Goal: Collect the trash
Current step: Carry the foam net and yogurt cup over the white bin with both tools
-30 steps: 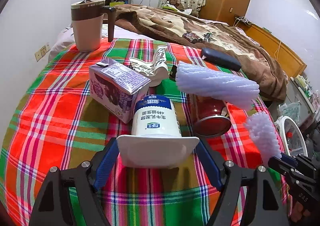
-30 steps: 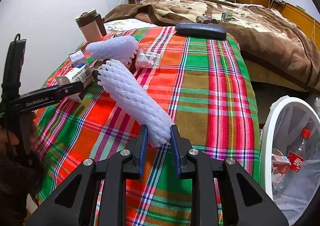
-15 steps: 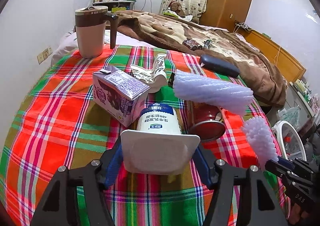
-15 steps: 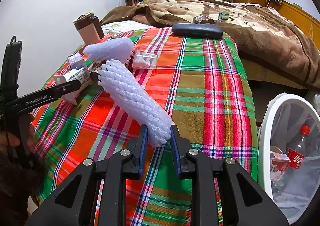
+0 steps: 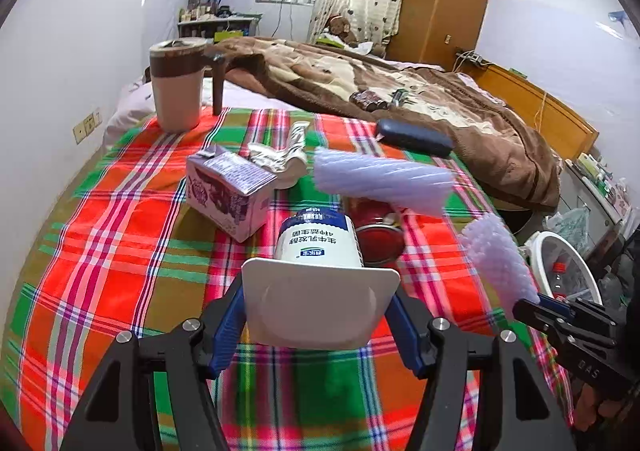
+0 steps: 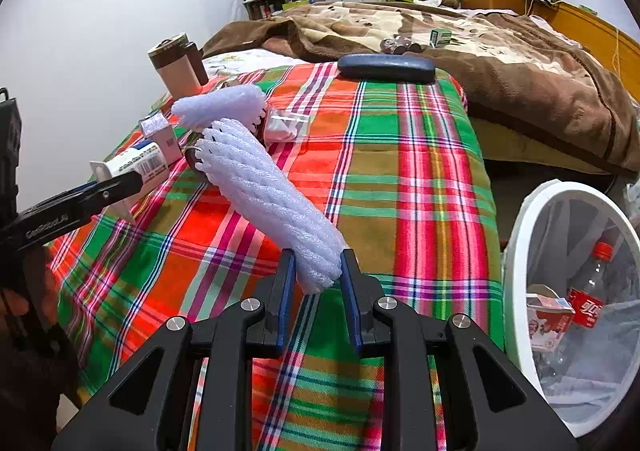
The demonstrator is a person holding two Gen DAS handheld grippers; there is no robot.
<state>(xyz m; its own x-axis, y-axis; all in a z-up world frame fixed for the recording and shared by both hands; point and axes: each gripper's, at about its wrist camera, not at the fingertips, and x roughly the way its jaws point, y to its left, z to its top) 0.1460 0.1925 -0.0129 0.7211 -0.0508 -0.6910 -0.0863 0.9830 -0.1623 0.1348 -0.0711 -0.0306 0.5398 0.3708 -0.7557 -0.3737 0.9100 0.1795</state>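
My left gripper is shut on a white yogurt cup with a blue label, held above the plaid cloth; it also shows in the right wrist view. My right gripper is shut on the end of a white foam net sleeve, lifted off the cloth; its sleeve shows at right in the left wrist view. A second foam sleeve, a red can, a purple carton and a crumpled wrapper lie on the cloth.
A white bin lined with a bag stands at the right of the table, holding a bottle and a carton. A brown-banded mug and a dark case sit at the far side. A bed with a brown blanket lies beyond.
My left gripper has lifted the yogurt cup and drawn back slightly. My right gripper has carried the foam sleeve a little toward the bin.
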